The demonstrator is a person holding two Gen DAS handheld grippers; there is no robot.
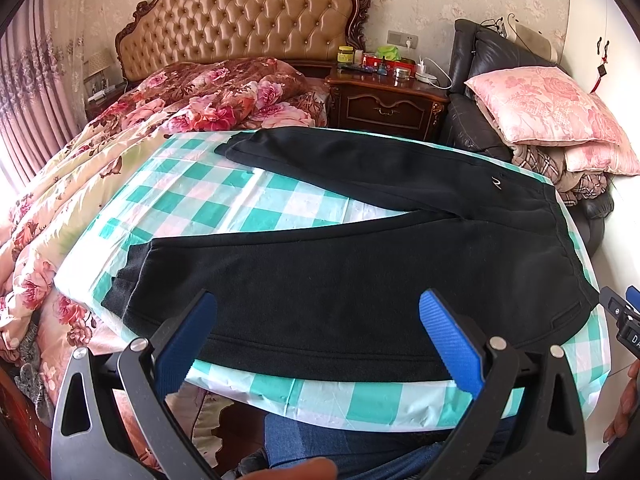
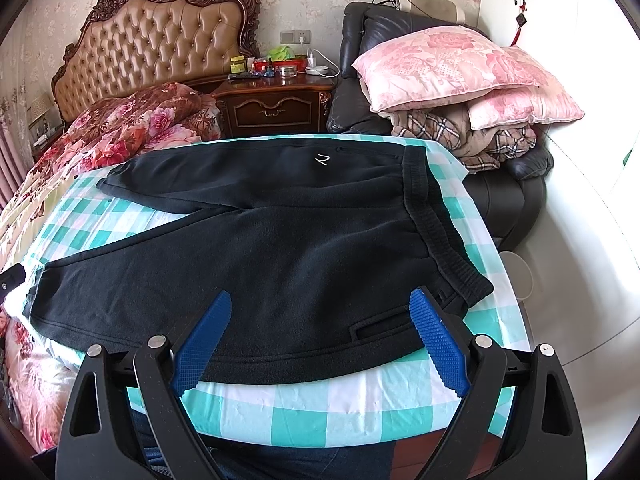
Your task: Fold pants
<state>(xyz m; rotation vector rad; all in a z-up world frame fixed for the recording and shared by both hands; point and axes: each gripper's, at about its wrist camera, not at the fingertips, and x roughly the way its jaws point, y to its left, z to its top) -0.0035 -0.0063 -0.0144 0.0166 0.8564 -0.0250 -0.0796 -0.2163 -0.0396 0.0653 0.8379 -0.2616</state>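
Black fleece pants (image 1: 360, 264) lie spread flat on a green-and-white checked board (image 1: 240, 200), waistband at the right, both legs reaching left and splayed apart. My left gripper (image 1: 318, 304) hovers open above the near leg's lower hem, blue pads wide apart, nothing held. In the right wrist view the pants (image 2: 280, 248) show a small white logo on the far hip. My right gripper (image 2: 320, 304) is open over the near hip, close to the waistband (image 2: 436, 236) and a pocket slit. The right gripper's tip (image 1: 624, 320) shows at the left view's right edge.
A bed with floral quilts (image 1: 120, 160) and a tufted headboard lies left. A wooden nightstand (image 1: 384, 100) with jars stands behind. A dark leather chair with pink pillows (image 2: 460, 64) and folded blankets sits right. The person's legs in jeans (image 1: 320, 436) are under the board's near edge.
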